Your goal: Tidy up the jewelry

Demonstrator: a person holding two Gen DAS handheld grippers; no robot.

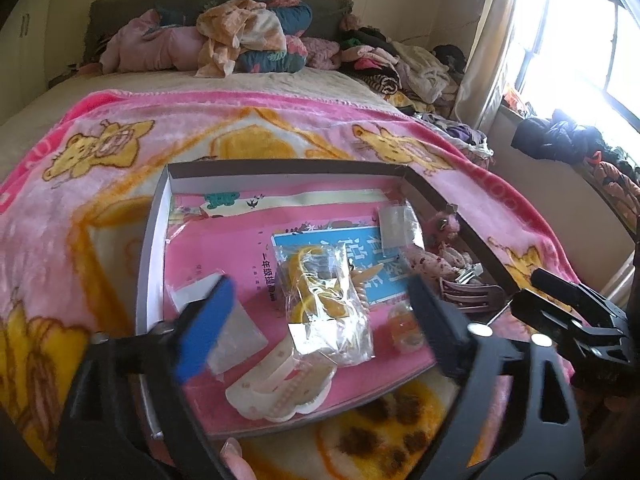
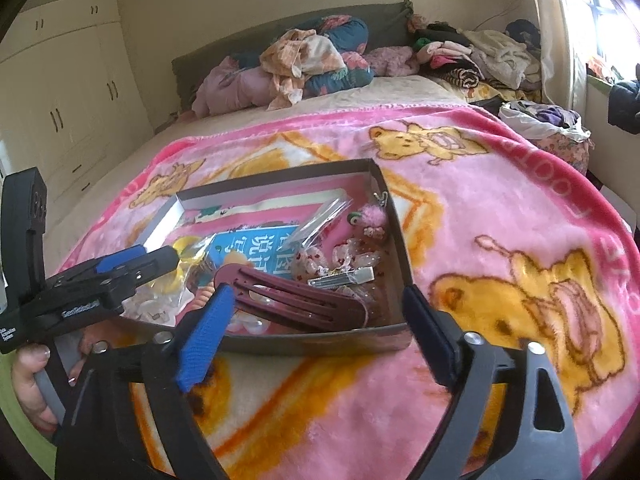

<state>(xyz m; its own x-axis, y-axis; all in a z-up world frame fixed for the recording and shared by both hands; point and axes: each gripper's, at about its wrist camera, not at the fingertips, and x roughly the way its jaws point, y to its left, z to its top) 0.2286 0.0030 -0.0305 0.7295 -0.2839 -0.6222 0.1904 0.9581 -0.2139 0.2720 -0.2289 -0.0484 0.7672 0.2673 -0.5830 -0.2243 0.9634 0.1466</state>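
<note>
Fluffy blanket [image 2: 460,208], seemingly cardboard box [image 2: 400,248]

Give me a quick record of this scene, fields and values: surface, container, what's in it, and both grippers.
surface: pink cartoon-bear fleece blanket on a bed
container: shallow open cardboard box
contents: blue booklet, clear plastic bag of yellow pieces, maroon plastic hair clip, silver metal clip, pink fluffy charm
left gripper: open, over the box
right gripper: open, at the box's near wall

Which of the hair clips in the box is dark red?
The big slotted hair clip by the box's near wall; the small clip behind it is shiny silver.
</note>
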